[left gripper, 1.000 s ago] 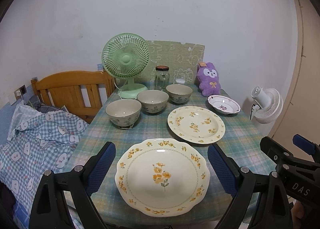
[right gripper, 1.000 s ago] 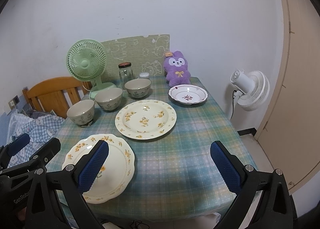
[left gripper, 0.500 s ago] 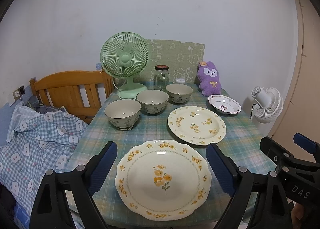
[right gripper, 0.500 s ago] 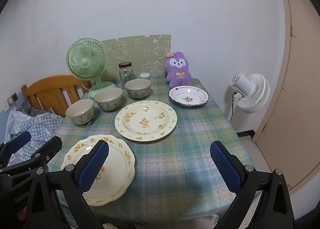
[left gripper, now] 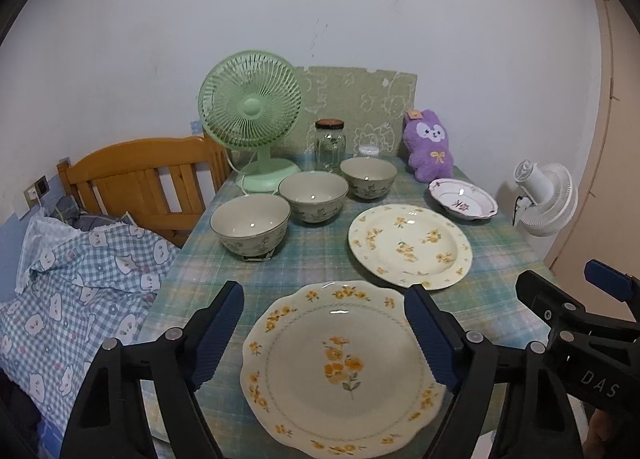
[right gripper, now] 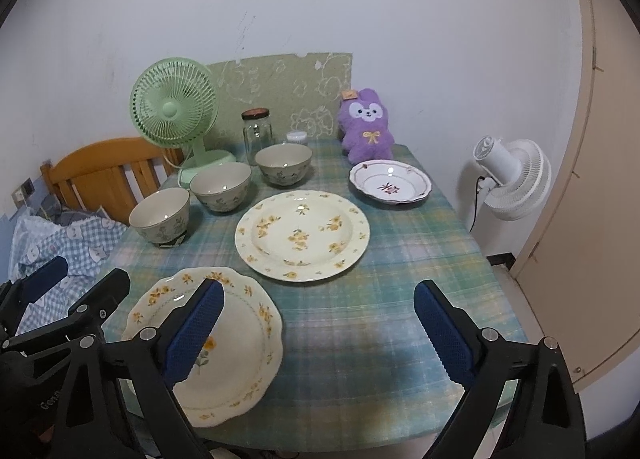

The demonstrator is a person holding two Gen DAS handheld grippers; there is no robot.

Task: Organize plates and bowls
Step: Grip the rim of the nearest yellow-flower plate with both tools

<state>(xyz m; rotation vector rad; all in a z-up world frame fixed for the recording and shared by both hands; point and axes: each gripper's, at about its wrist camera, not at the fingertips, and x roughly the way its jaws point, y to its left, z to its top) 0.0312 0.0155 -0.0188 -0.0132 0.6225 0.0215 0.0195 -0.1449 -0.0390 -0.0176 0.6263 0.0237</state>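
Observation:
A scalloped cream plate with yellow flowers (left gripper: 344, 367) (right gripper: 224, 343) lies at the table's near edge. A round yellow-flowered plate (left gripper: 410, 245) (right gripper: 302, 235) lies behind it. A small white plate with a red motif (left gripper: 462, 199) (right gripper: 390, 187) sits far right. Three grey-green bowls (left gripper: 250, 225) (left gripper: 313, 196) (left gripper: 368, 177) stand in a diagonal row; they also show in the right wrist view (right gripper: 160, 217) (right gripper: 221, 186) (right gripper: 284, 163). My left gripper (left gripper: 324, 331) is open and empty above the scalloped plate. My right gripper (right gripper: 318, 327) is open and empty over the tablecloth to its right.
A green fan (left gripper: 252, 115), a glass jar (left gripper: 330, 145), a small white container (left gripper: 368, 151) and a purple plush (left gripper: 430, 149) stand along the back. A wooden headboard (left gripper: 136, 175) and checked bedding (left gripper: 80, 279) lie left. A white fan (right gripper: 512, 179) and a door (right gripper: 592, 179) are right.
Both grippers have drawn back and risen slightly; the table looks a little farther off. Both stay open. No dish has moved.

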